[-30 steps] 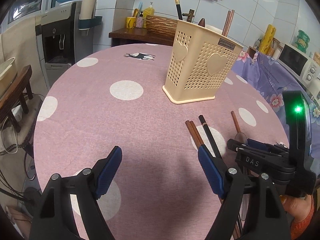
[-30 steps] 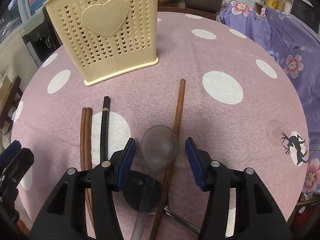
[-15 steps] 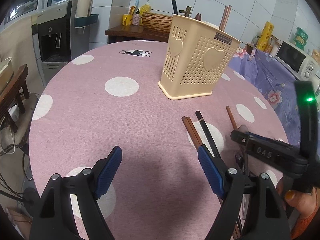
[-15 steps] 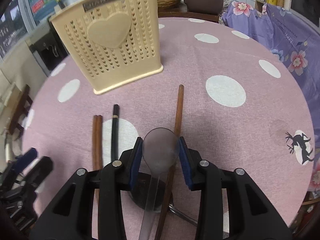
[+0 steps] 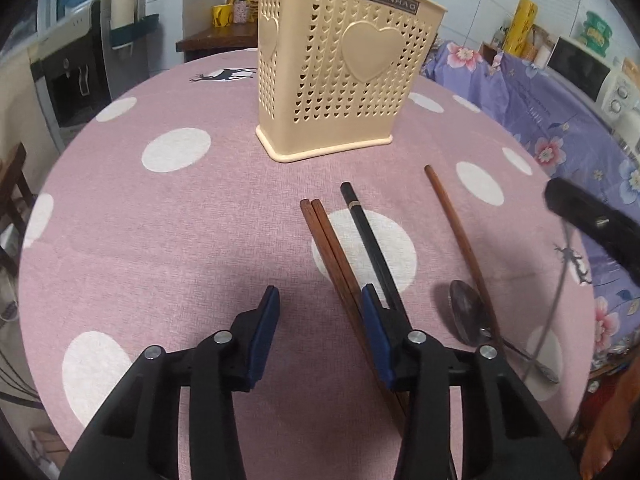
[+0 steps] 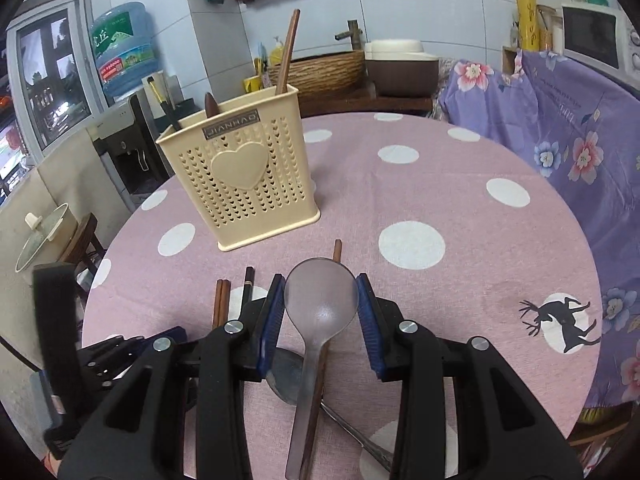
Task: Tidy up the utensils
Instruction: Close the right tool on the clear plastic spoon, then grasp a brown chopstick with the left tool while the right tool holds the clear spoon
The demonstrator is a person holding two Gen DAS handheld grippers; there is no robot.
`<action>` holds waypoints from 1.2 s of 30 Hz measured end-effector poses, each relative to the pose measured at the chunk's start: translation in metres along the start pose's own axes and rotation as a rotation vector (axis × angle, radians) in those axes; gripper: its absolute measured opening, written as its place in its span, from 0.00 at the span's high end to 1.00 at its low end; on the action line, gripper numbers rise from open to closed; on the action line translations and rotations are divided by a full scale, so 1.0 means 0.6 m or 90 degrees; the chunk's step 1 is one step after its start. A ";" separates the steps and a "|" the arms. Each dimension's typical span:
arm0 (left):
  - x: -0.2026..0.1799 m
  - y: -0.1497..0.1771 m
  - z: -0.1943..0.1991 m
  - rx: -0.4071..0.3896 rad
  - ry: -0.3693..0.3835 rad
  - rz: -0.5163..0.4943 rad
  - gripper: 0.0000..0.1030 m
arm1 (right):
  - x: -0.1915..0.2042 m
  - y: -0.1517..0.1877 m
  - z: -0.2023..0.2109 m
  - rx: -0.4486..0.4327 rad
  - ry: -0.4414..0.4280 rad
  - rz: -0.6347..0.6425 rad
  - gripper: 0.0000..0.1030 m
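Observation:
A cream perforated utensil holder stands on the pink dotted table; it also shows in the right wrist view with several utensils inside. My right gripper is shut on a translucent plastic spoon, lifted above the table. My left gripper is open and empty, low over the table. A brown chopstick pair, a black chopstick, a single brown chopstick and a metal spoon lie on the cloth.
A purple floral cloth covers furniture to the right. A water dispenser stands at the left beyond the table. A wooden stool with a pot lid stands at the table's left edge.
My right gripper closed on the plastic spoon and lifted it off the table. My left gripper moved forward toward the chopsticks and its jaws narrowed somewhat.

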State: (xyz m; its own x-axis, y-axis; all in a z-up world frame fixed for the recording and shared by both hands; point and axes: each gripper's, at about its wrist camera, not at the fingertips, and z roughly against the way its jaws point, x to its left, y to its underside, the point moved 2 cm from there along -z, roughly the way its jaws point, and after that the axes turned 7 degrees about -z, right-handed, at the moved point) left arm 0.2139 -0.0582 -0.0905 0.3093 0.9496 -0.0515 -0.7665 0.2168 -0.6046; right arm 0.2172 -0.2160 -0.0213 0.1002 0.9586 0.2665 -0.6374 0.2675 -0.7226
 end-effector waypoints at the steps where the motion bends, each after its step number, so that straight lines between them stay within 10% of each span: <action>1: -0.003 -0.001 -0.001 0.000 -0.006 -0.003 0.60 | -0.001 -0.001 0.003 -0.003 -0.001 0.001 0.64; 19: 0.032 -0.019 -0.009 0.016 -0.056 0.035 0.65 | -0.012 0.005 0.021 -0.016 -0.010 -0.013 0.64; 25: 0.032 -0.038 -0.025 0.020 -0.071 0.038 0.88 | -0.003 0.011 0.018 -0.014 -0.008 -0.006 0.64; 36: 0.033 -0.050 -0.035 0.021 -0.068 0.032 0.90 | 0.006 0.014 0.014 -0.011 -0.006 -0.002 0.64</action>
State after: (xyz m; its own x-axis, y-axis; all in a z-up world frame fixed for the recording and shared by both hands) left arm 0.2549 -0.0504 -0.0897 0.2091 0.9779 0.0050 -0.7982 0.1736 -0.5768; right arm 0.2060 -0.2114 -0.0209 0.0953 0.9568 0.2746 -0.6233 0.2725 -0.7329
